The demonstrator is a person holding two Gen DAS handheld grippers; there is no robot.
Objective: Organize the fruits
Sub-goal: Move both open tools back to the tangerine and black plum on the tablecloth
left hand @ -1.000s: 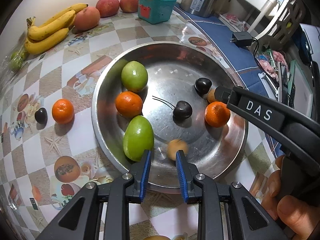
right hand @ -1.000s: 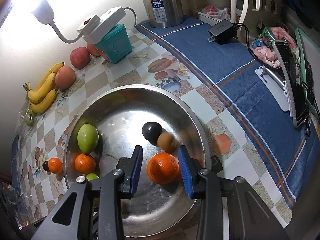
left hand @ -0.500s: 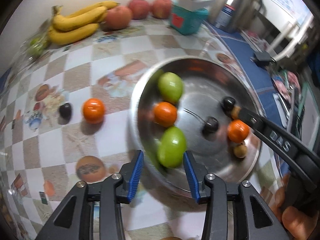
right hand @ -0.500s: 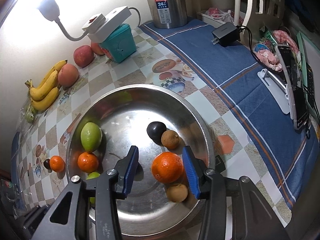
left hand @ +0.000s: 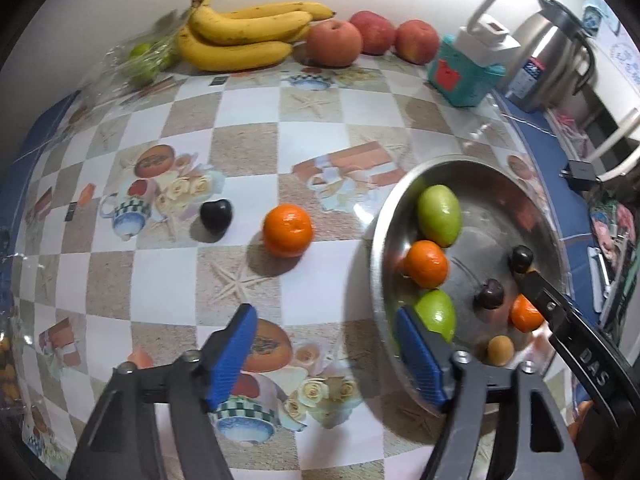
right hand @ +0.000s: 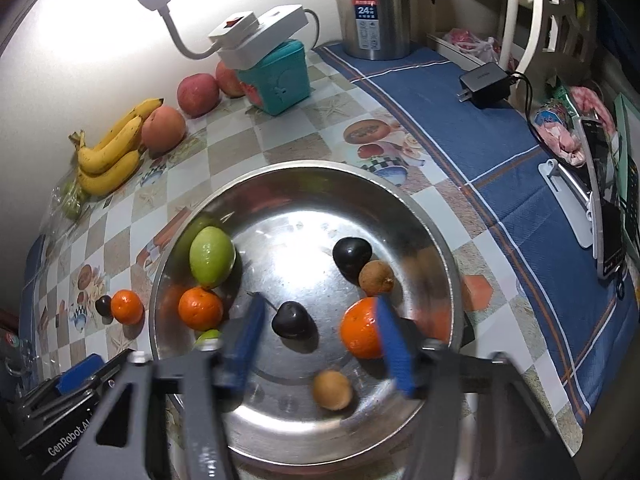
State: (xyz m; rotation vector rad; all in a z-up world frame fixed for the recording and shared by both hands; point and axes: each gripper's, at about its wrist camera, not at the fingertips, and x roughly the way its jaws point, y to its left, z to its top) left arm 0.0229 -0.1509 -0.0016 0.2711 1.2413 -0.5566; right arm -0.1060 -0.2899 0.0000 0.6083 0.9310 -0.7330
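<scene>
Left wrist view: left tongs point(left hand: 322, 344) gape empty over the checkered worktop point(left hand: 248, 128); a loose orange point(left hand: 288, 230) lies left of the steel bowl point(left hand: 374, 248), bananas point(left hand: 244, 34) behind. Right tongs point(right hand: 320, 340) gape above that bowl.

Both wrist views look down, close; share steel bowl point(left hand: 378, 264) point(right hand: 448, 264), perhaps tilted

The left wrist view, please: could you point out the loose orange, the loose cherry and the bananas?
Loose orange point(left hand: 287, 230), left wrist view, middle of its peel.
Loose cherry point(left hand: 216, 215), left wrist view, centre of its dark skin.
Bananas point(left hand: 244, 36), left wrist view, middle of the bunch.
</scene>
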